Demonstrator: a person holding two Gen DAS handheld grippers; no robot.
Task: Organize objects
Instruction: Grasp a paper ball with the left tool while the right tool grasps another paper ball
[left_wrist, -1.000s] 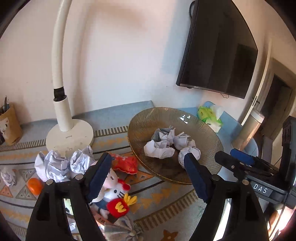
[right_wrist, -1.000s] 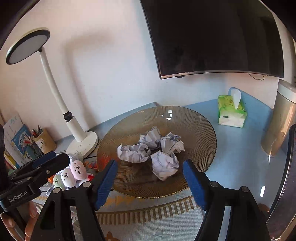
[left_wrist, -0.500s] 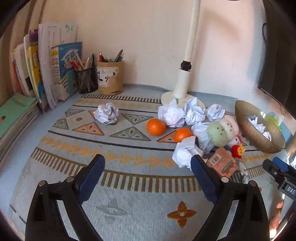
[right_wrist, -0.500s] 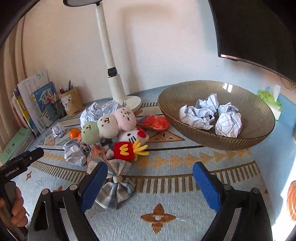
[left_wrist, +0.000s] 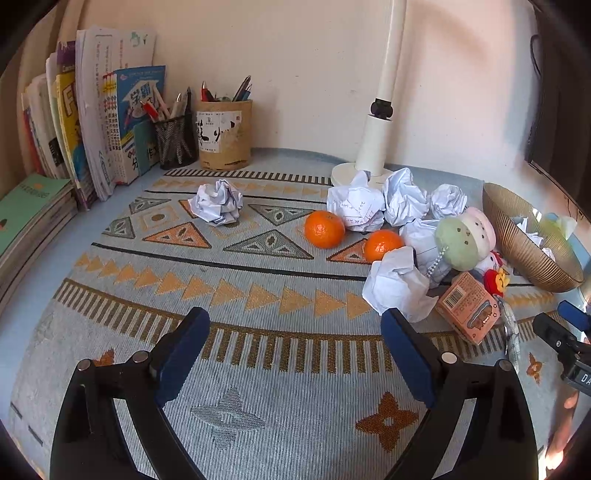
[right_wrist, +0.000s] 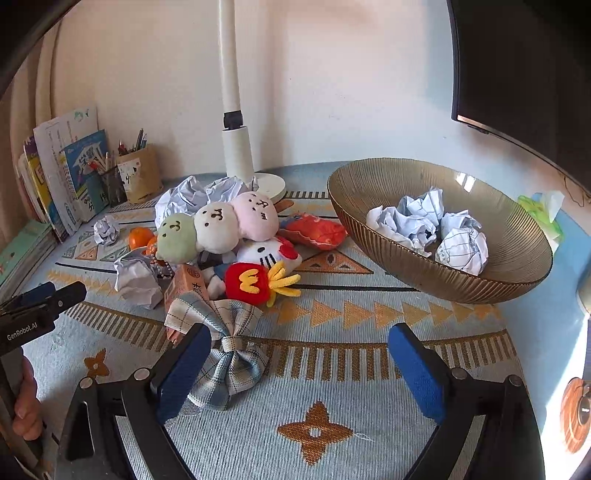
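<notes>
A brown ribbed bowl (right_wrist: 517, 258) holds several crumpled paper balls (right_wrist: 461, 251); it also shows at the right of the left wrist view (left_wrist: 524, 251). More paper balls lie on the patterned mat: one alone (left_wrist: 218, 201), a cluster by the lamp base (left_wrist: 399, 201), one nearer (left_wrist: 399, 284). Two oranges (left_wrist: 324, 229) sit beside them. Plush toys (right_wrist: 218, 229), a small carton (left_wrist: 469, 308) and a plaid bow (right_wrist: 229, 347) lie in a heap. My left gripper (left_wrist: 295, 354) is open and empty above the mat. My right gripper (right_wrist: 299, 369) is open and empty, its left finger over the bow.
A white lamp (left_wrist: 376, 125) stands at the back. Pen holders (left_wrist: 223, 133) and upright books (left_wrist: 103, 122) line the back left, with stacked books (left_wrist: 26, 210) at the left edge. A green tissue box (right_wrist: 543, 210) sits behind the bowl. A dark screen (right_wrist: 524, 66) hangs on the wall.
Both grippers have drawn back from the bowl and turned left. The left view now faces the oranges and loose paper balls; the right view now takes in the toy heap and the bowl.
</notes>
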